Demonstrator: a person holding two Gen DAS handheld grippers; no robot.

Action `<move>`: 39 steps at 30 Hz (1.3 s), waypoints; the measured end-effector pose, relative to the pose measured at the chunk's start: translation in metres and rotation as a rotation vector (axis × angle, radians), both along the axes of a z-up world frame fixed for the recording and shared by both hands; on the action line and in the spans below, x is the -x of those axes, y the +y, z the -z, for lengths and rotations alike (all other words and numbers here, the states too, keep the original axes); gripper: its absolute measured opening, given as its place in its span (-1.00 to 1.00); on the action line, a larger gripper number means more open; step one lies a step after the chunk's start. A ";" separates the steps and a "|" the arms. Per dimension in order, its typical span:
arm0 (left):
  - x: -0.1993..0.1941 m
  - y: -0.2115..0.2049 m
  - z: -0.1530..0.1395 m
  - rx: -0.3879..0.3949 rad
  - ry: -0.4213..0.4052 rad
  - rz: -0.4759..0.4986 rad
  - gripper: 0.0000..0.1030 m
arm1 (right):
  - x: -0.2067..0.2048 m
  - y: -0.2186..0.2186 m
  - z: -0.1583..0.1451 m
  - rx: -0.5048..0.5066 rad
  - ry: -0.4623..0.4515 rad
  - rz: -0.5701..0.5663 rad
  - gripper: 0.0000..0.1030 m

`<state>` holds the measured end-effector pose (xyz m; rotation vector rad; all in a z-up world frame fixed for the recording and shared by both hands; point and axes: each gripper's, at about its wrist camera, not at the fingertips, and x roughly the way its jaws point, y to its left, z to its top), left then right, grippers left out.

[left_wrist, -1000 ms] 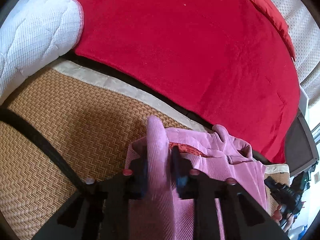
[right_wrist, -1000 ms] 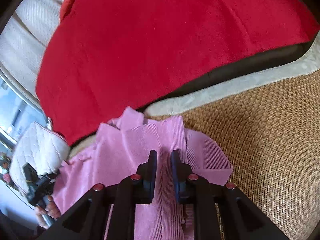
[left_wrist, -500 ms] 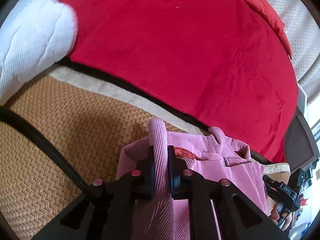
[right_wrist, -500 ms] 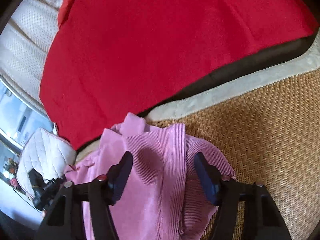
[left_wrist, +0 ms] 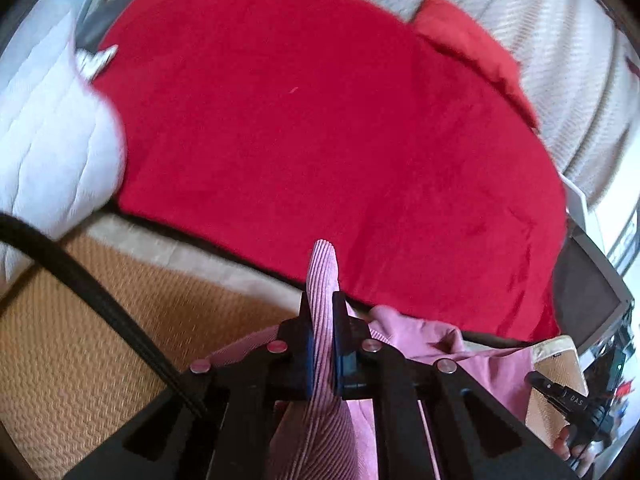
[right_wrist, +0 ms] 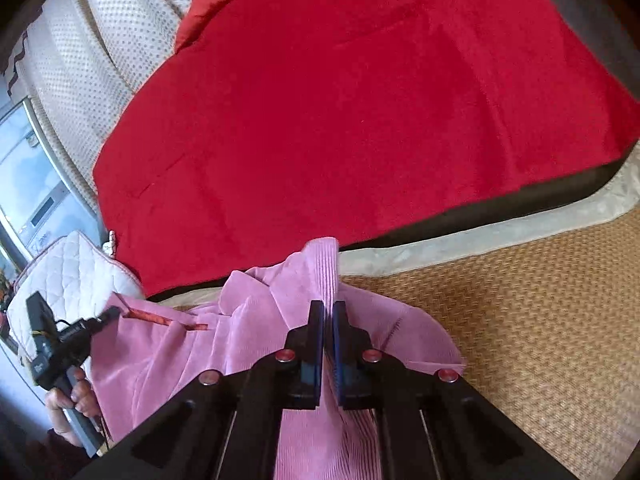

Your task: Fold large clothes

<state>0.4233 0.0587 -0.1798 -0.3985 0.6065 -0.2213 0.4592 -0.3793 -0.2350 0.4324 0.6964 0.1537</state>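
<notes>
Both your left gripper (left_wrist: 323, 344) and right gripper (right_wrist: 328, 350) are clamped on the pink garment (right_wrist: 256, 320), bunched over the woven mat (right_wrist: 540, 320); lift evenly, keeping the edge taut.

A broad red blanket (left_wrist: 320, 140) covers the far surface, a red cushion (left_wrist: 472, 44) at its back edge. Nearer lies a woven straw mat (right_wrist: 540, 320) with a pale fabric border (right_wrist: 500, 236) — and, off to one side, a white quilted pad (left_wrist: 48, 152).
</notes>
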 end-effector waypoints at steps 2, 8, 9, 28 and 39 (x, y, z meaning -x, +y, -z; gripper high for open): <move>0.003 -0.008 -0.008 -0.021 -0.040 0.007 -0.86 | 0.005 -0.005 -0.001 0.010 -0.003 0.026 -0.91; 0.001 -0.028 -0.013 -0.093 -0.065 0.021 -0.86 | 0.005 -0.031 0.010 -0.119 0.047 0.041 -0.90; -0.001 -0.028 -0.011 -0.091 -0.052 0.019 -0.86 | 0.002 -0.033 0.015 -0.154 0.063 0.036 -0.88; -0.003 -0.009 -0.016 -0.041 -0.065 0.028 -0.86 | -0.043 -0.050 0.031 -0.196 0.069 0.033 0.63; -0.012 0.002 -0.007 -0.010 -0.046 0.002 -0.86 | -0.057 0.013 0.031 0.105 0.103 -0.065 -0.82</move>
